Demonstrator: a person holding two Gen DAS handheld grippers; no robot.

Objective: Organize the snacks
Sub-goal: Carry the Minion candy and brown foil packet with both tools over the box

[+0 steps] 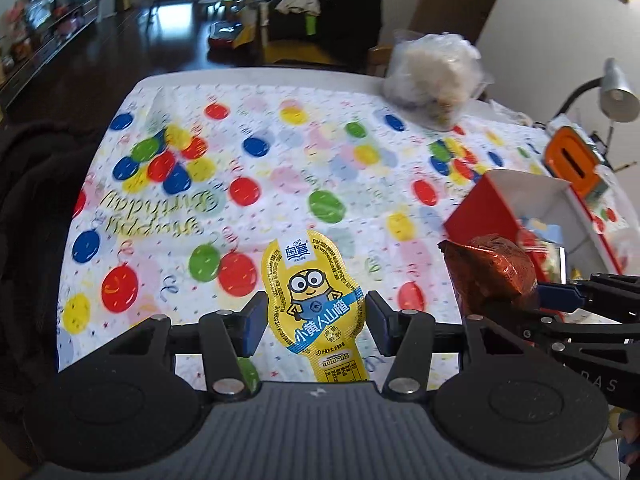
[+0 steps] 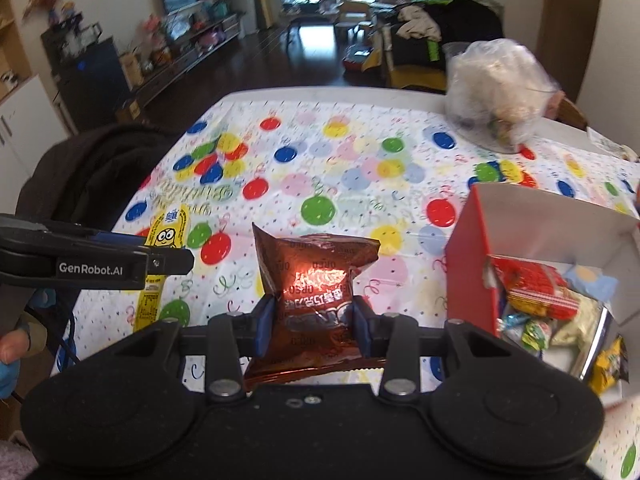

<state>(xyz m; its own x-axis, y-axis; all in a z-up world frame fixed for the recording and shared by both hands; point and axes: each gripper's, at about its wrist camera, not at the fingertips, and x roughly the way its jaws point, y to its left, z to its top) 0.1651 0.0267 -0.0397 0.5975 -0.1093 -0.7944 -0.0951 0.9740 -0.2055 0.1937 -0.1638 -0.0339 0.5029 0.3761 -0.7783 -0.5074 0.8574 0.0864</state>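
My left gripper [image 1: 314,320] is shut on a yellow Minions snack pack [image 1: 314,292], held above the balloon tablecloth [image 1: 240,184]. My right gripper [image 2: 312,320] is shut on a brown Oreo packet [image 2: 314,280], also held above the table. The Oreo packet [image 1: 492,272] and the right gripper's fingers show at the right of the left wrist view. The Minions pack [image 2: 168,236] and the left gripper show at the left of the right wrist view. A red box [image 2: 472,280] with white inside stands open to the right, holding several snacks [image 2: 536,296].
A clear plastic bag [image 2: 500,92] of items sits at the table's far right. An orange object [image 1: 572,156] and a desk lamp [image 1: 616,92] stand beyond the box. A dark coat [image 2: 88,168] hangs at the table's left edge. A yellow snack [image 2: 610,364] lies by the box.
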